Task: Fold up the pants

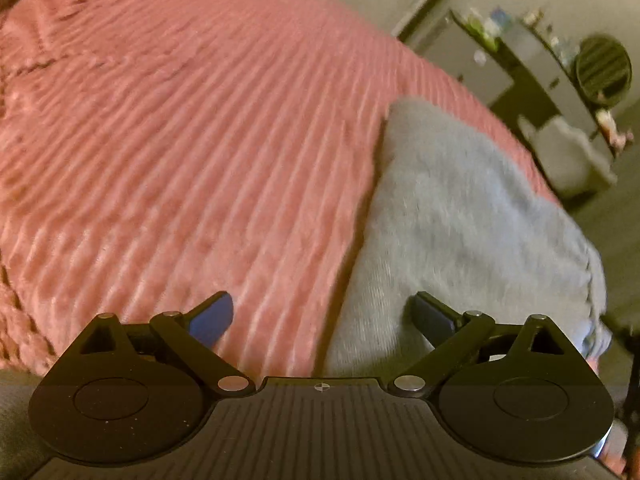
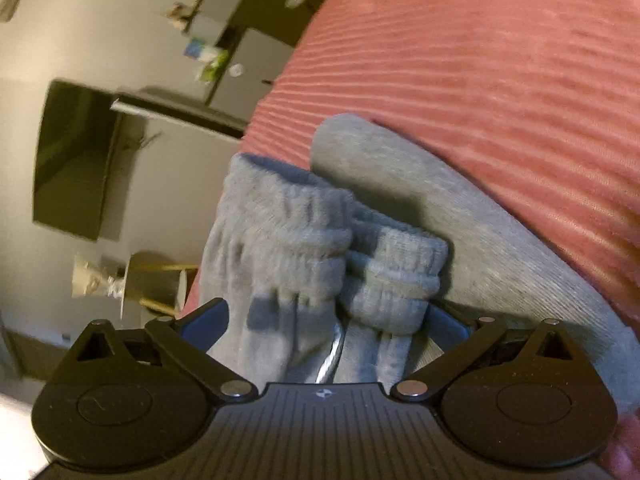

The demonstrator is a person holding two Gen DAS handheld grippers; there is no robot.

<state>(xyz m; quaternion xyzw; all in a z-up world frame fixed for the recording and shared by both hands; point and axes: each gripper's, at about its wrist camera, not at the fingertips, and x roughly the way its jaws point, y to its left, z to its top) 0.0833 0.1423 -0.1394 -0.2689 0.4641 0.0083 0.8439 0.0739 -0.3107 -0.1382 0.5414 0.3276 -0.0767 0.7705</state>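
Grey sweatpants (image 1: 460, 216) lie folded on a pink ribbed bedspread (image 1: 180, 140), near the bed's edge. My left gripper (image 1: 324, 314) hovers open over the boundary between pants and bedspread, one fingertip above the pink cover, the other above the grey cloth, holding nothing. In the right wrist view the two ribbed leg cuffs (image 2: 320, 248) of the pants (image 2: 500, 248) are bunched up between the wide-spread fingers of my right gripper (image 2: 326, 320). The jaws stand apart and do not pinch the cloth.
Beyond the bed edge are a dark TV screen (image 2: 72, 160), grey drawers with small items on top (image 2: 240, 52), and a round fan (image 1: 604, 66). A wooden-legged stool (image 2: 156, 280) stands on the floor. The bedspread (image 2: 500, 60) stretches wide beside the pants.
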